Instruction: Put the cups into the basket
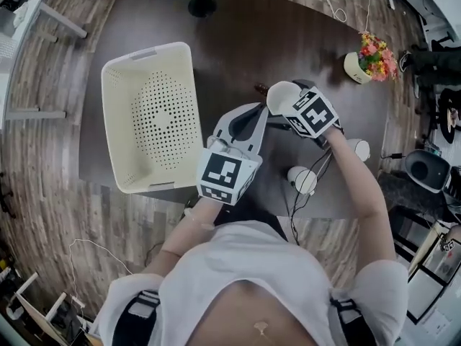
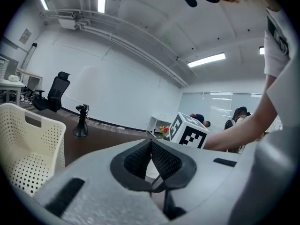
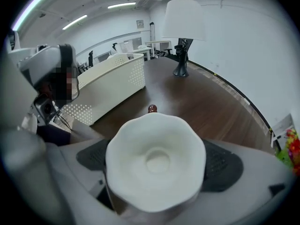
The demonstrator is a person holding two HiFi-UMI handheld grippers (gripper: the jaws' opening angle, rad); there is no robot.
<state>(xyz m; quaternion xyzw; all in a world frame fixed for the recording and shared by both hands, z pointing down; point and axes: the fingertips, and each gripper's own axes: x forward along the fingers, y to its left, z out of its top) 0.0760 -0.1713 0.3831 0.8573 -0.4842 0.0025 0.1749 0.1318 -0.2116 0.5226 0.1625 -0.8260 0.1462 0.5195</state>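
Note:
My right gripper (image 1: pixel 288 101) is shut on a white scalloped cup (image 1: pixel 282 95), held above the dark table. In the right gripper view the cup (image 3: pixel 156 146) fills the space between the dark pads (image 3: pixel 225 165), its mouth facing the camera. The cream perforated basket (image 1: pixel 117 128) stands empty to the left, with its wall (image 3: pixel 110 81) beyond the cup. My left gripper (image 1: pixel 252 114) hovers just left of the cup; its jaws (image 2: pixel 151 144) meet at the tips and hold nothing. Two more white cups (image 1: pixel 302 179) (image 1: pixel 360 149) sit on the table near my right forearm.
A flower pot (image 1: pixel 372 58) stands at the table's right far side. A lamp with a black base (image 1: pixel 202 6) (image 3: pixel 180 71) is at the far edge. A small brown object (image 1: pixel 258 89) (image 3: pixel 152 108) lies just beyond the held cup. Cables run along the near edge.

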